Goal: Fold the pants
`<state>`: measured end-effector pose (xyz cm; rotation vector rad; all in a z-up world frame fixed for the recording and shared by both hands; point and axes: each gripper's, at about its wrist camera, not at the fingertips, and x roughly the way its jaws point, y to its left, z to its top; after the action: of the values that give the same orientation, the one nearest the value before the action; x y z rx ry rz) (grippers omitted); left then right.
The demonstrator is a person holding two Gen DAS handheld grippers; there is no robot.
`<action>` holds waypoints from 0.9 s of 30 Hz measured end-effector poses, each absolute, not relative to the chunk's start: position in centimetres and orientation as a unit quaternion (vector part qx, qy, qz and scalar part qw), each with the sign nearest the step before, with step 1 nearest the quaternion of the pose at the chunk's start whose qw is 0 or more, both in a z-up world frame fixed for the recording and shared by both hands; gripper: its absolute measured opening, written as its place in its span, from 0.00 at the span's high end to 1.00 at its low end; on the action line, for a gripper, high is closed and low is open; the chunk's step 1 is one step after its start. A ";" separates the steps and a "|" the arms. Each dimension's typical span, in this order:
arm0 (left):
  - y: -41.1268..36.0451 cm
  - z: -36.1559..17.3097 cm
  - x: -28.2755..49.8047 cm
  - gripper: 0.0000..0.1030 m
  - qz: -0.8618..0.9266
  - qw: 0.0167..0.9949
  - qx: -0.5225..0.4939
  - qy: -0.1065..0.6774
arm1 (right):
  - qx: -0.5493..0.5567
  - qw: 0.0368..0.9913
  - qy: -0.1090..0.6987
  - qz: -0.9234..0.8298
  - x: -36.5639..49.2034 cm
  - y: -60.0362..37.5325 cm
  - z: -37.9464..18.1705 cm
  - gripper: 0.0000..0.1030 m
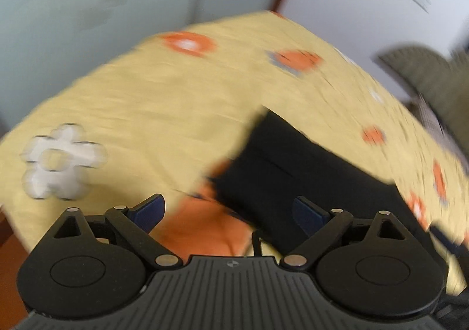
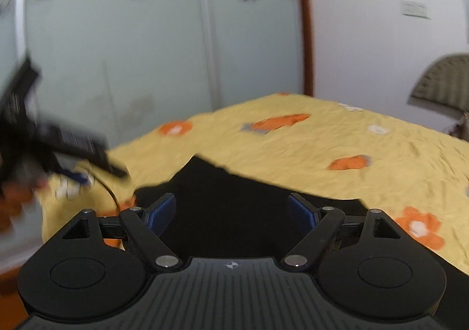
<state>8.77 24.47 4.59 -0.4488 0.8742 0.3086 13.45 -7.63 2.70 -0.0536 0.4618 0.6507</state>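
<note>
While hovering above the bed (image 2: 293, 142), both spread wide, holding nothing — left gripper (image 1: 228, 208) and right gripper (image 2: 231, 210). Black pants (image 2: 234, 201) lying flat below. Best gripped near an edge, lifted evenly.

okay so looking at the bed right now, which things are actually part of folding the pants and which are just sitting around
Part of the job:
- black fabric pants, lying on the bed
- left gripper, open, empty
- right gripper, open, empty
- yellow bedsheet with orange and white flowers, the folding surface

Just around:
- olive woven chair back
- pale sliding wardrobe doors
- white wall switch plate
</note>
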 end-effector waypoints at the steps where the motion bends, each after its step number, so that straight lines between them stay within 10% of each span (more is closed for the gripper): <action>1: 25.9 5.3 8.2 0.08 0.156 0.867 -0.228 0.414 | -0.049 0.922 0.221 0.315 13.0 -6.4 2.3 0.19; 8: 30.1 9.4 6.5 0.01 0.237 0.886 -0.173 0.359 | -0.195 0.915 0.175 0.308 10.1 1.3 0.1 0.19; 19: 26.1 0.3 13.5 0.03 0.117 0.836 -0.265 0.466 | -0.379 0.873 0.118 0.283 10.2 10.3 -4.6 0.20; 27: 26.8 -1.8 14.4 0.02 0.087 0.813 -0.326 0.475 | -0.461 0.847 0.089 0.251 10.0 12.4 -6.9 0.41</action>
<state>14.38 26.76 -1.75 -0.6967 1.0131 0.1849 9.98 12.39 -6.87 -0.9717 0.1880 0.5302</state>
